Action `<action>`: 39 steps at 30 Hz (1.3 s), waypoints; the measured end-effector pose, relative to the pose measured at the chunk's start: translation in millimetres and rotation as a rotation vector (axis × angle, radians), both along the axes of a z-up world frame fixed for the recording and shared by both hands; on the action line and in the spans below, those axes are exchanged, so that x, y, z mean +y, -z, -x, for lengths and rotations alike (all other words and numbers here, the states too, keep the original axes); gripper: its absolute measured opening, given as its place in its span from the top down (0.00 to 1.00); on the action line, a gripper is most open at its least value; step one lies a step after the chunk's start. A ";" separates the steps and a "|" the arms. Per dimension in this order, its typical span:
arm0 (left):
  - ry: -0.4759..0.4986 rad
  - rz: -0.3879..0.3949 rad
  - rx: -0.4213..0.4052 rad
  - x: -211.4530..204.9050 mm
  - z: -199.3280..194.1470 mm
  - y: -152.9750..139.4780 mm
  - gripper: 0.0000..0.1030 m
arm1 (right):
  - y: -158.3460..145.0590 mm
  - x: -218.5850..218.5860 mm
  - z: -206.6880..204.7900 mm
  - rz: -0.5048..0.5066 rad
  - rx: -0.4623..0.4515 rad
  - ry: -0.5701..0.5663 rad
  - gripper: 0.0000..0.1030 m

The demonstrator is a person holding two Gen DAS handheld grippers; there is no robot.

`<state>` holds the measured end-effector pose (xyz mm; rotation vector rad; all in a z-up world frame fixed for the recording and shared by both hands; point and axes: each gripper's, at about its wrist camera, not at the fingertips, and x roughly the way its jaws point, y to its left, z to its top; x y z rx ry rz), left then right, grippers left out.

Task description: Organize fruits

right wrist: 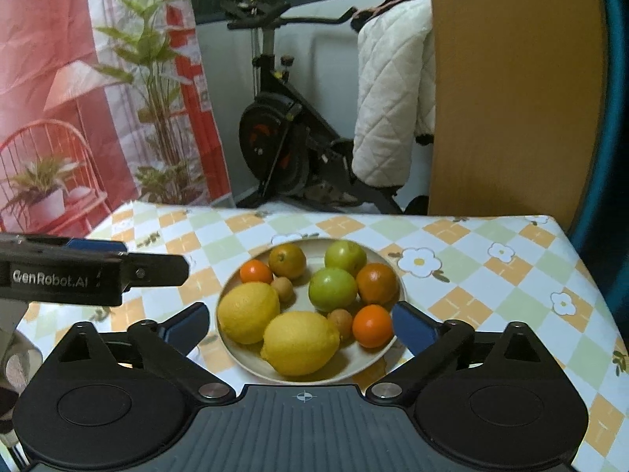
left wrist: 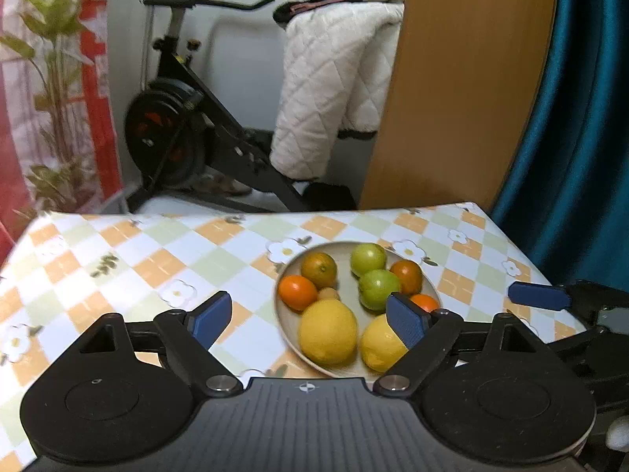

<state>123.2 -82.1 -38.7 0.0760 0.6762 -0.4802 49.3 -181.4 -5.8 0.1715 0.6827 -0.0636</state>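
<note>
A beige plate (right wrist: 377, 358) stands on the checked tablecloth and holds all the fruit. On it lie two lemons (right wrist: 300, 342) at the front, two green fruits (right wrist: 332, 289) behind them, several oranges (right wrist: 371, 325) and small brown fruits (right wrist: 283, 289). My right gripper (right wrist: 300, 310) is open just in front of the plate, its fingers apart on either side of it, with nothing gripped. My left gripper (left wrist: 308, 306) is open too, a little left of the plate (left wrist: 344, 279). Its right finger overlaps one lemon (left wrist: 381, 342) in the picture. Each gripper shows from the side in the other's view.
The table (left wrist: 118, 267) ends at a far edge with an exercise bike (left wrist: 177, 126) behind it. A white quilted blanket (left wrist: 330, 90) hangs beside a wooden panel (left wrist: 460, 86). A blue curtain (left wrist: 582, 118) is at the right, a plant (right wrist: 157, 90) at the left.
</note>
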 end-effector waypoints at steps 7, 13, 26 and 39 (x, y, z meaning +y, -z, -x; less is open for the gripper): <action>-0.039 0.009 -0.042 12.4 14.7 -19.2 0.15 | -17.2 9.2 10.6 0.006 -0.033 0.024 0.00; -0.081 0.015 -0.085 26.5 28.7 -38.2 0.14 | -35.2 19.8 19.4 0.006 -0.049 0.033 0.00; -0.191 0.006 -0.173 42.9 62.8 -76.3 0.08 | -72.2 31.9 43.9 0.015 -0.093 0.063 0.00; -0.234 -0.026 -0.195 52.0 82.8 -86.8 0.08 | -86.1 40.2 57.8 0.015 -0.104 0.047 0.00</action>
